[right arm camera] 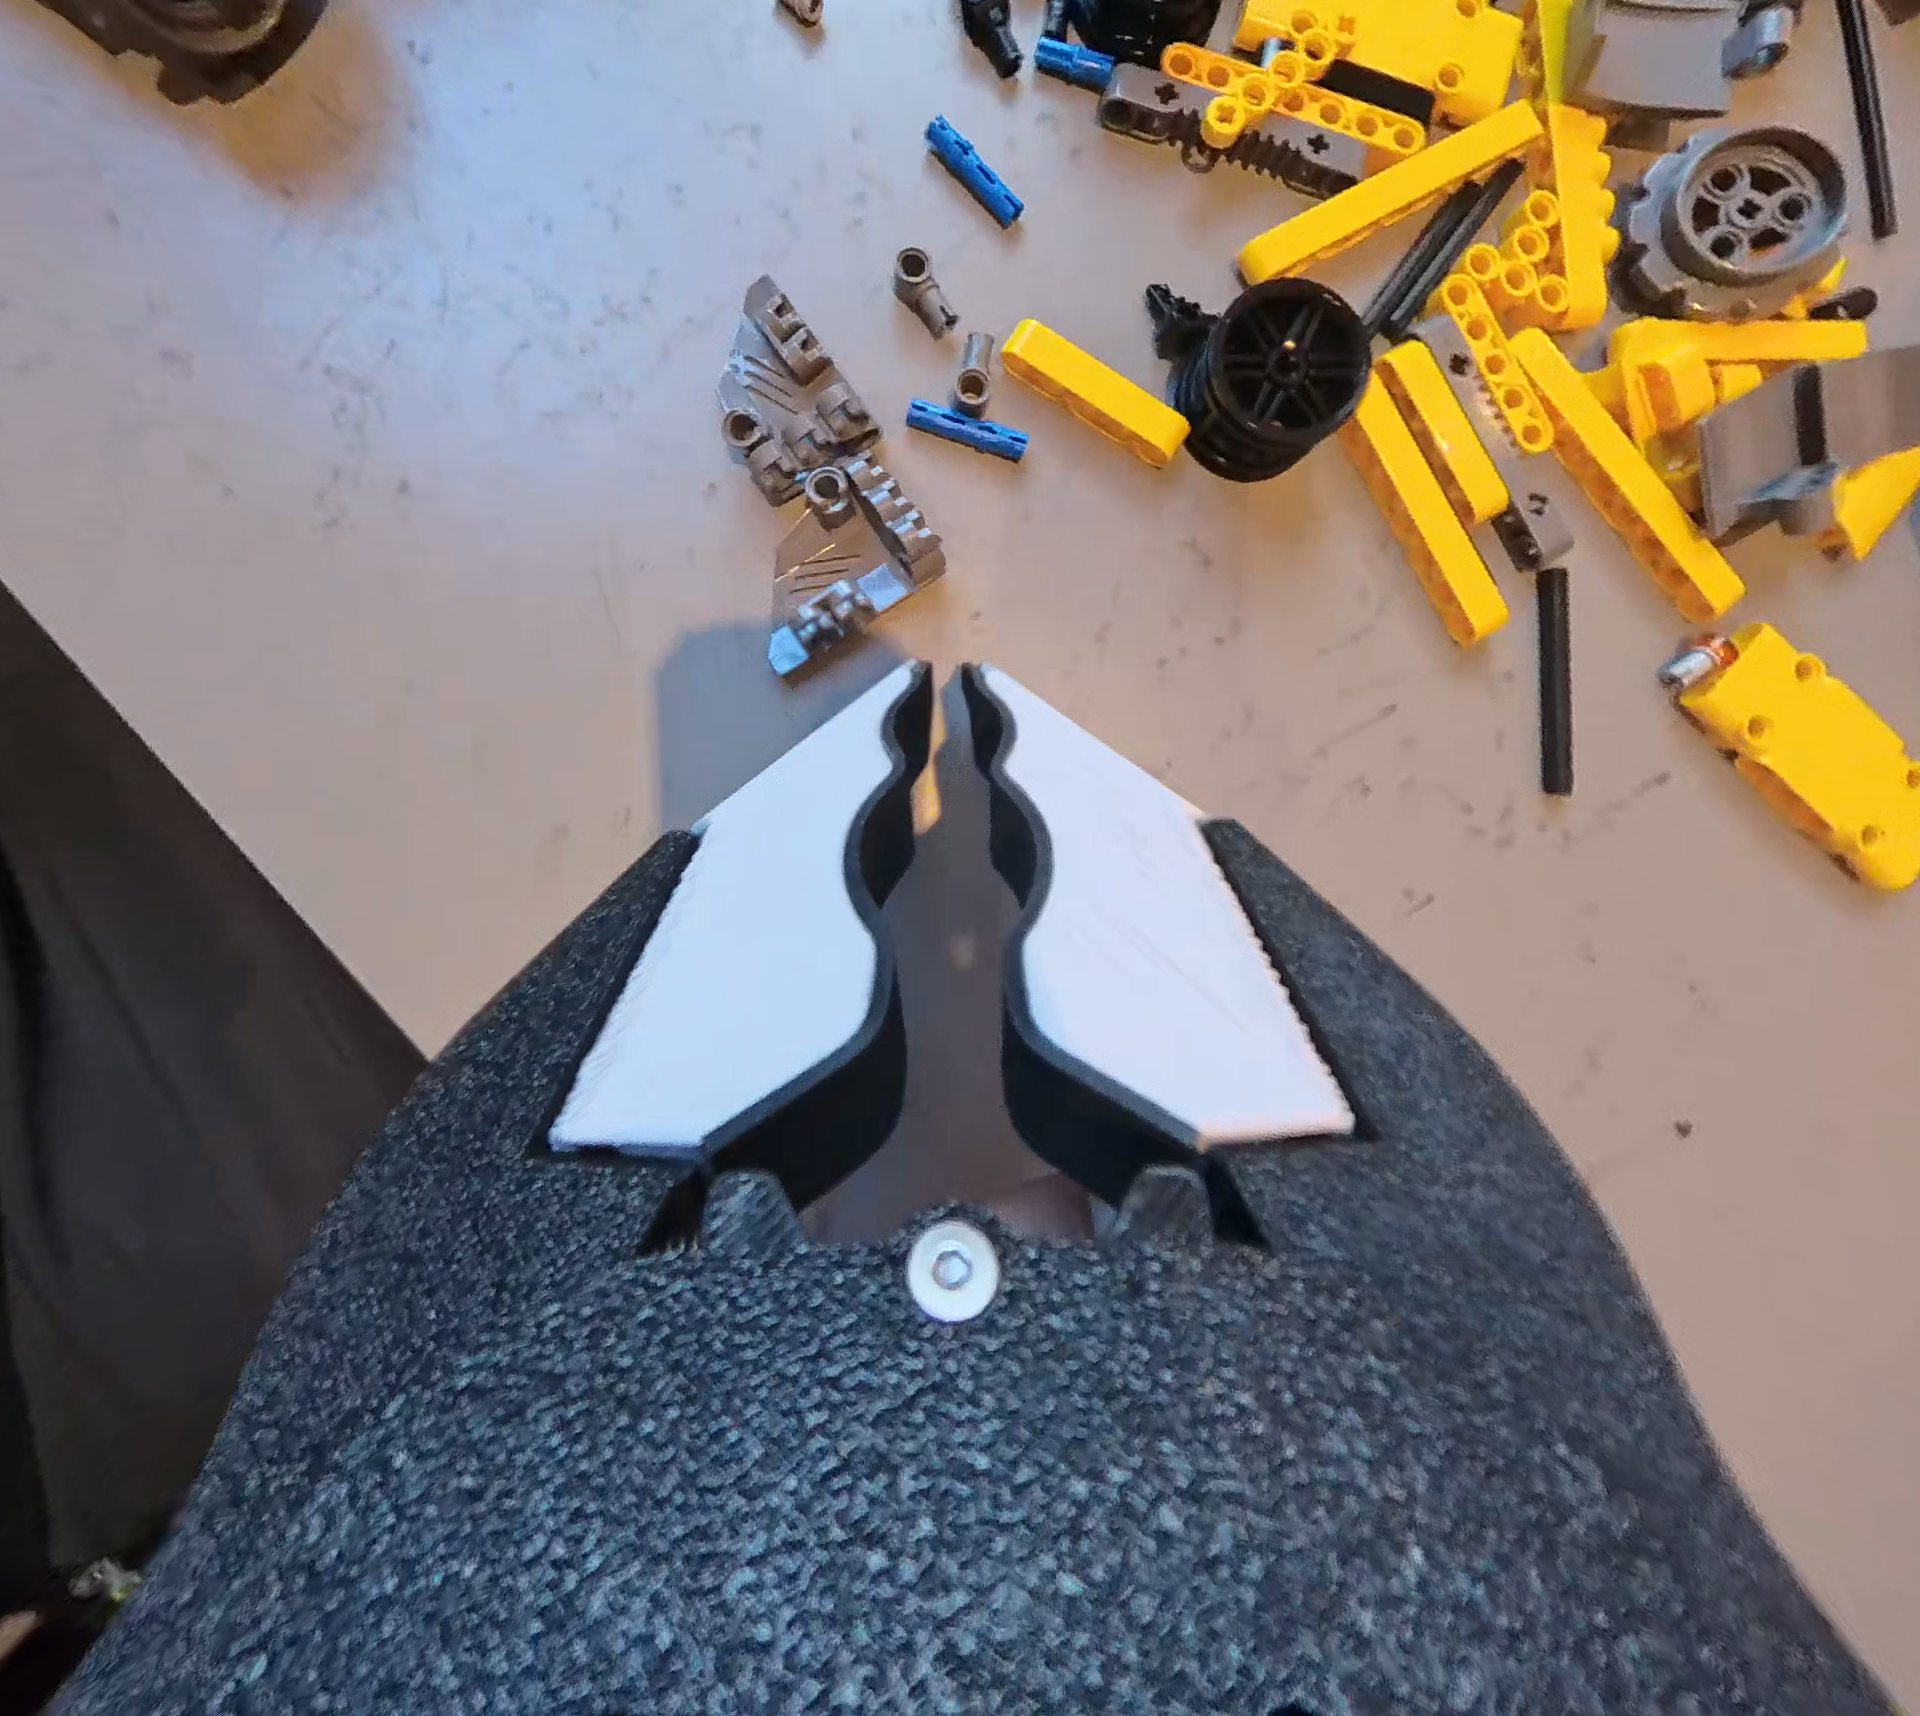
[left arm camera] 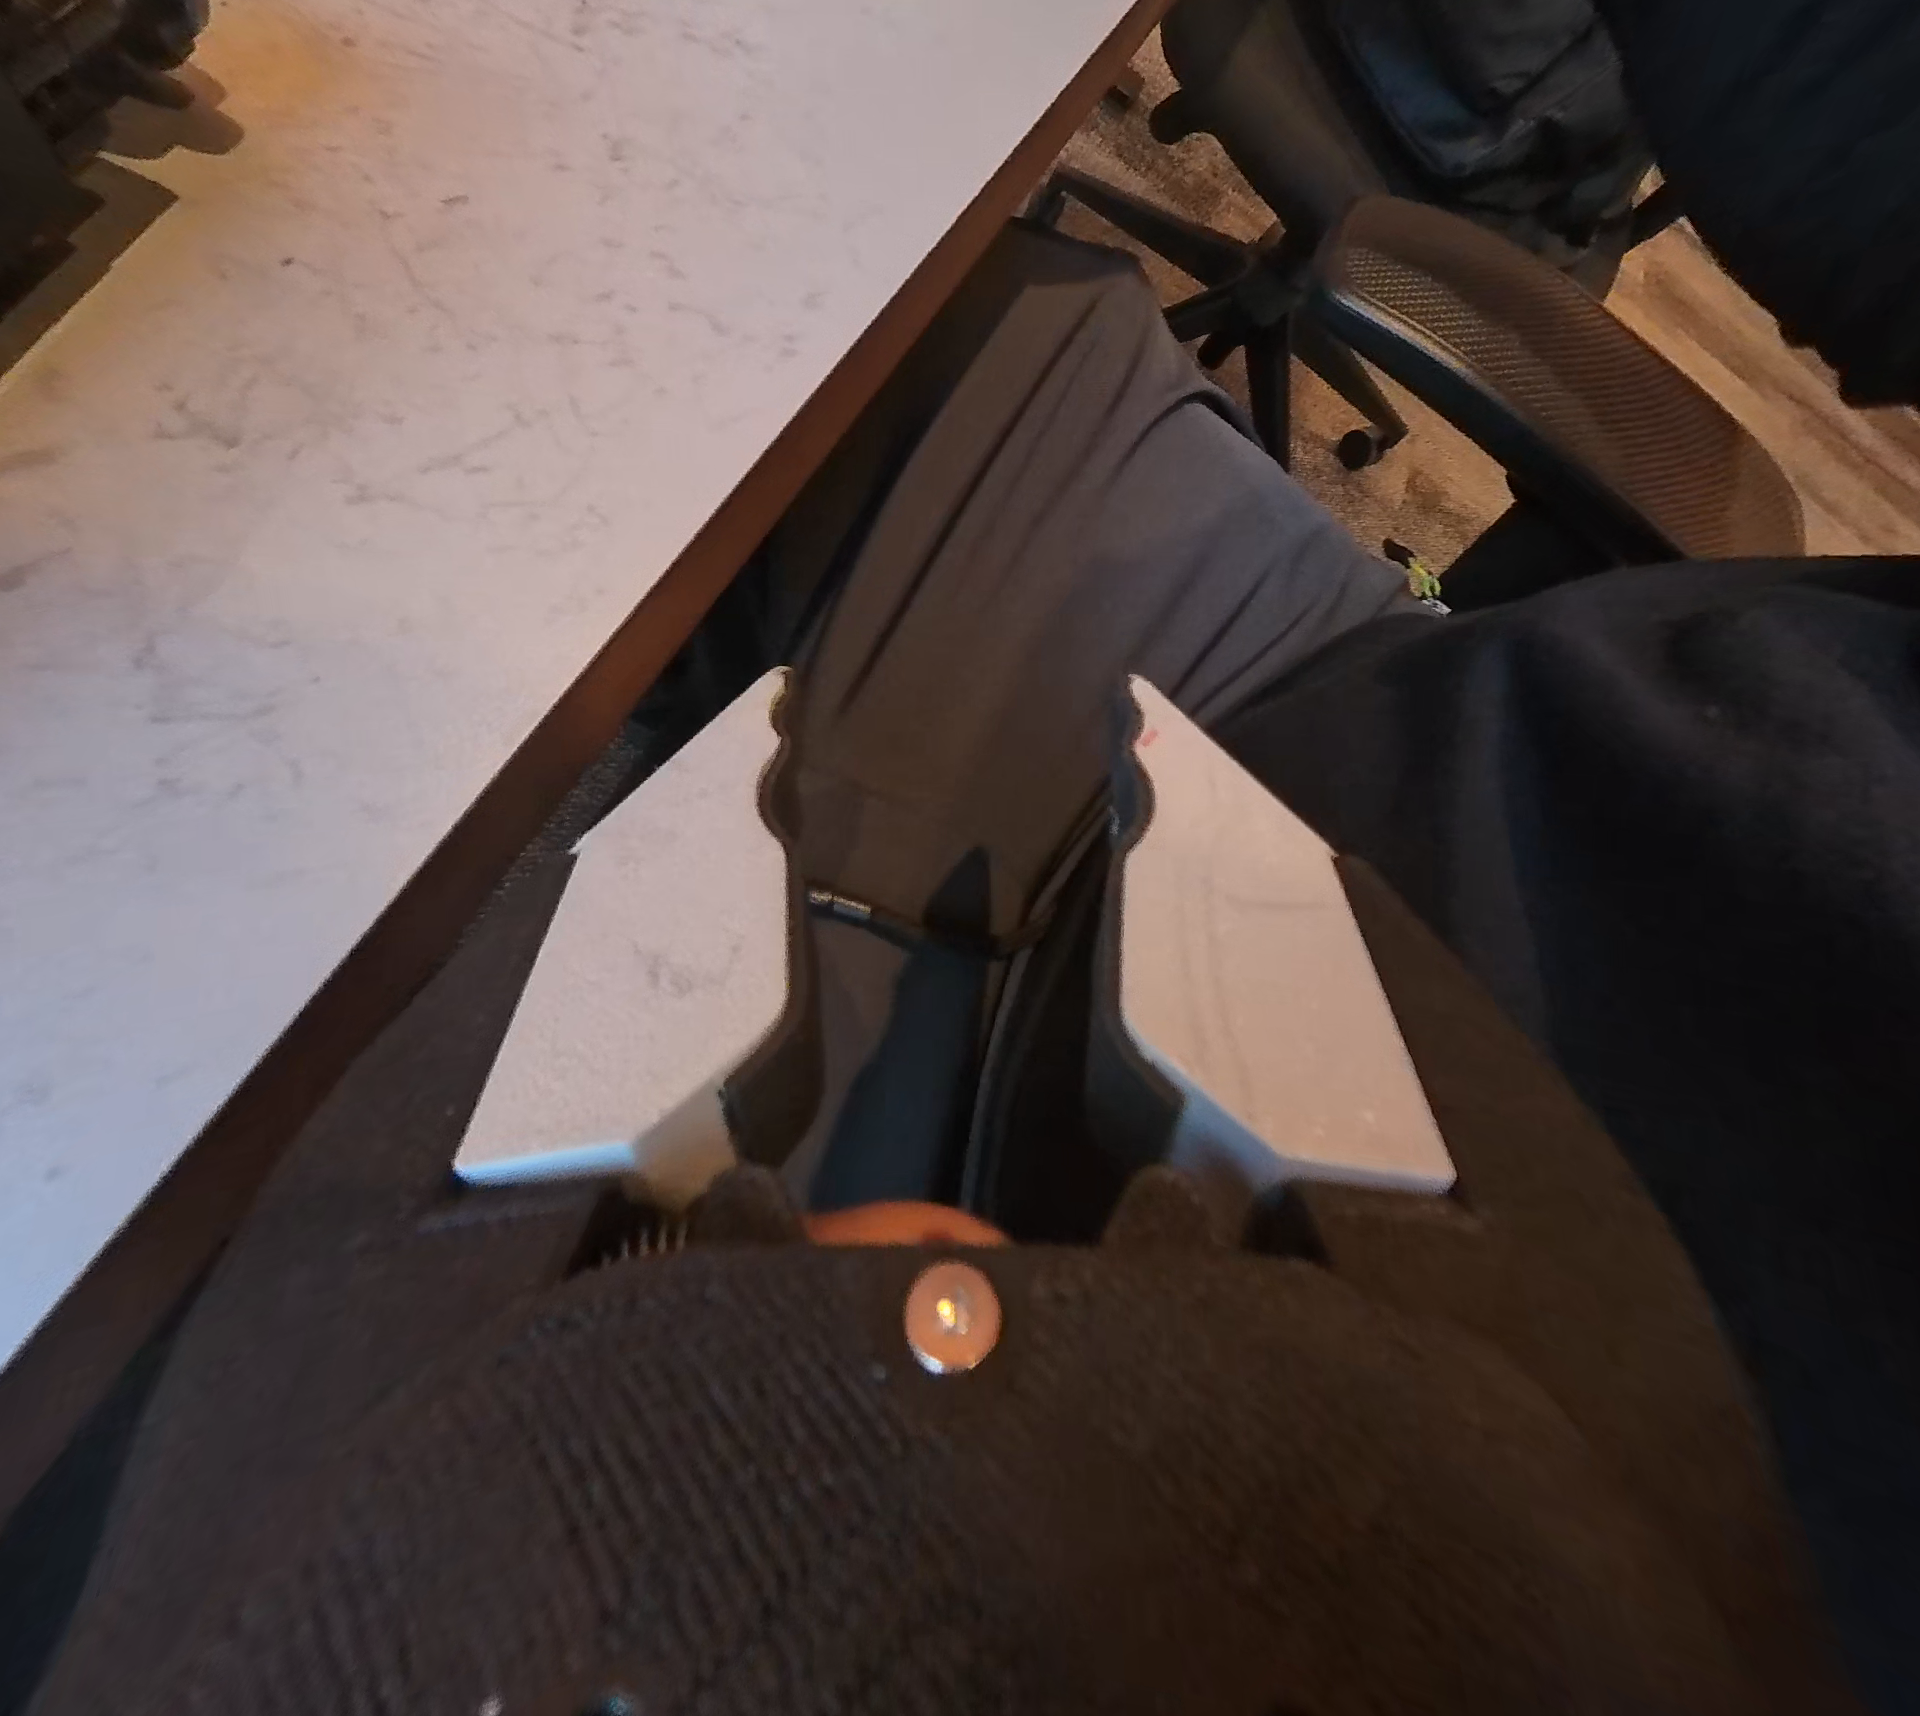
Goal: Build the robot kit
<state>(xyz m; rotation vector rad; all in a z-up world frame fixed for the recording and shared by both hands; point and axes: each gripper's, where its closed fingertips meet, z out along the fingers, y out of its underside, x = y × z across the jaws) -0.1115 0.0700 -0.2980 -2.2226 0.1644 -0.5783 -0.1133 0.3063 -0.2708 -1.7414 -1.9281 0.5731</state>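
Off the table's (left arm camera: 436, 336) near edge, the left tongs (left arm camera: 956, 700) hang spread apart over a person's grey trouser leg (left arm camera: 1039, 523), holding nothing. Over the table's near part, the right tongs (right arm camera: 943, 679) are drawn together, nearly touching and empty, just short of a grey toothed piece (right arm camera: 831, 523); yellow beams (right arm camera: 1096, 390), blue pins (right arm camera: 971, 170) and black wheels (right arm camera: 1283, 378) lie scattered beyond.

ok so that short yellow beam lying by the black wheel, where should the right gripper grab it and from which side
Probably across the middle of the short yellow beam, from above, with the right gripper turned so its fingers close on the two long sides. It lies flat with its left end free, while its right end sits close to the black wheel.
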